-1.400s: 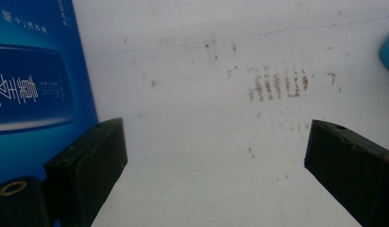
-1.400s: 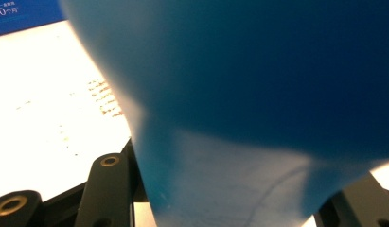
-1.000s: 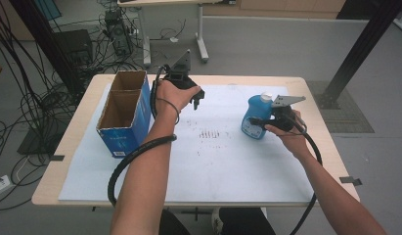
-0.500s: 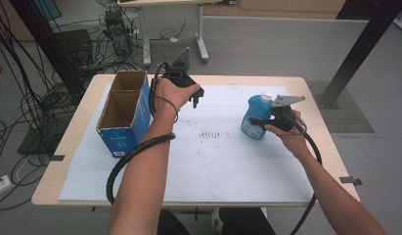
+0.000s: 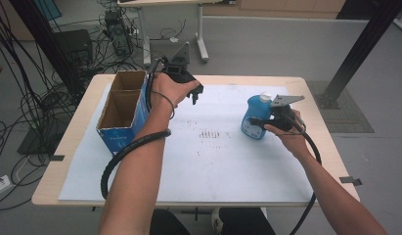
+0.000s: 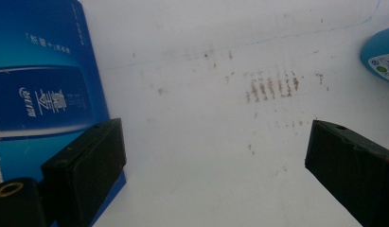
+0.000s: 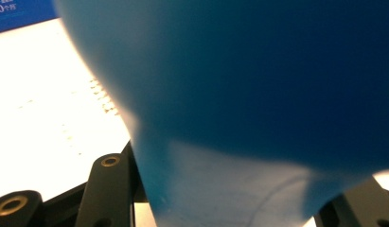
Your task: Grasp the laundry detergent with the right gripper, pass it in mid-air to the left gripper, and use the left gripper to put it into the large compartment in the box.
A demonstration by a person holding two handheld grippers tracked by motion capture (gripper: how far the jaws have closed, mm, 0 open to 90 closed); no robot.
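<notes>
A: Gripping the blue bottle (image 5: 255, 119) low on its body, the right gripper (image 5: 259, 121) has its jaws pinched against it on the white sheet (image 5: 228, 161), right of the stains (image 5: 213, 134).

B: And the left gripper (image 5: 192, 93)?

A: Spread wide, holding nothing, beside the blue carton (image 5: 121, 113). I'd keep the bottle upright, lift slowly, and steady the carton if that's the destination.

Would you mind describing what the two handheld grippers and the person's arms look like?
Both grippers are black. The left gripper has two blocky black jaws and a thick black corrugated cable looping alongside the forearm. The right gripper carries a grey three-cornered plate on top and trails a smooth black cable. Brass-coloured eyelets mark its linkage. The forearms are bare, without sleeves; a thin dark band circles the left wrist.
</notes>
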